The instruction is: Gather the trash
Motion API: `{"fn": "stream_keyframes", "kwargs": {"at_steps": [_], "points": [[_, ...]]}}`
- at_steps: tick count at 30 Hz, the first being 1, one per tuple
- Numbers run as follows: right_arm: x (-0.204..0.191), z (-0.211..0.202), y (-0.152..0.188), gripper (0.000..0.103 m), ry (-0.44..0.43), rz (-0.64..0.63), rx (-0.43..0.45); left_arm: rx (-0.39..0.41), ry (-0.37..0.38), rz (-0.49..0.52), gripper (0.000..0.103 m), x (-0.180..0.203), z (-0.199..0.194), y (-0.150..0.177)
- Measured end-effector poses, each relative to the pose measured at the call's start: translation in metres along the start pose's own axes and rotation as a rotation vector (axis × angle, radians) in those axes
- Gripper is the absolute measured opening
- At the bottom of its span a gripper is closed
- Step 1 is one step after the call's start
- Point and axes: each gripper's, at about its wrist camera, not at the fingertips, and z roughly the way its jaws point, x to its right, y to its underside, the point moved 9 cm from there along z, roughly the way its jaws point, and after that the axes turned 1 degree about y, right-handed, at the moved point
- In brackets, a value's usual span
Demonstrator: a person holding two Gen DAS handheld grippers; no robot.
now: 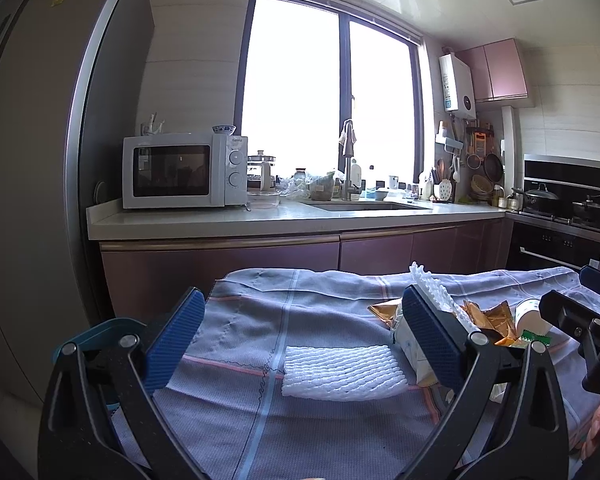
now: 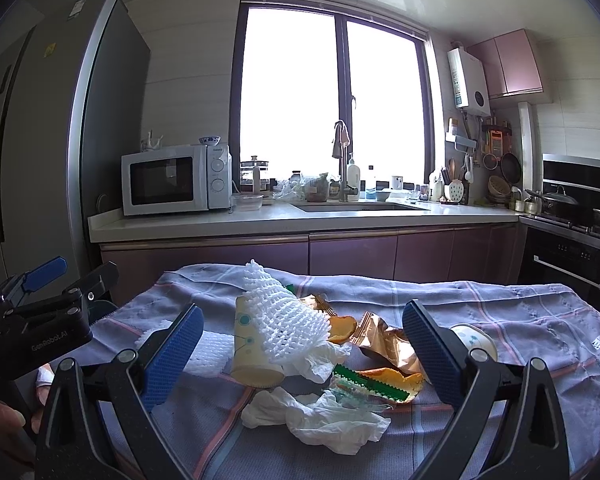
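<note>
A flat white foam net [image 1: 342, 372] lies on the grey-blue checked cloth [image 1: 300, 432], between the fingers of my open left gripper [image 1: 300, 344]. In the right wrist view a heap of trash sits ahead of my open right gripper [image 2: 300, 350]: a tipped paper cup [image 2: 250, 348] under a second foam net [image 2: 288, 320], orange peel [image 2: 342, 328], gold wrappers [image 2: 384, 344], a green-edged wrapper [image 2: 364, 384] and crumpled white tissue [image 2: 324, 420]. Another cup [image 2: 474, 340] lies behind the right finger. Both grippers are empty.
A teal bin rim [image 1: 100, 332] shows at the table's left edge, behind my left gripper. Beyond the table runs a counter [image 2: 300, 220] with a microwave [image 2: 176, 180], sink and clutter. A fridge [image 2: 60, 140] stands at left, an oven and hob [image 1: 560, 216] at right.
</note>
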Motion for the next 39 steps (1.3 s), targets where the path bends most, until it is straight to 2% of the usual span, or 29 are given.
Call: {"fn": "stream_keyframes", "kwargs": {"at_steps": [39], "points": [[-0.0031,0.0013,0.0,0.096,-0.001,0.004,0.008,0.021,-0.012,0.01,0.097,-0.0017,-0.0058,-0.0003]]}}
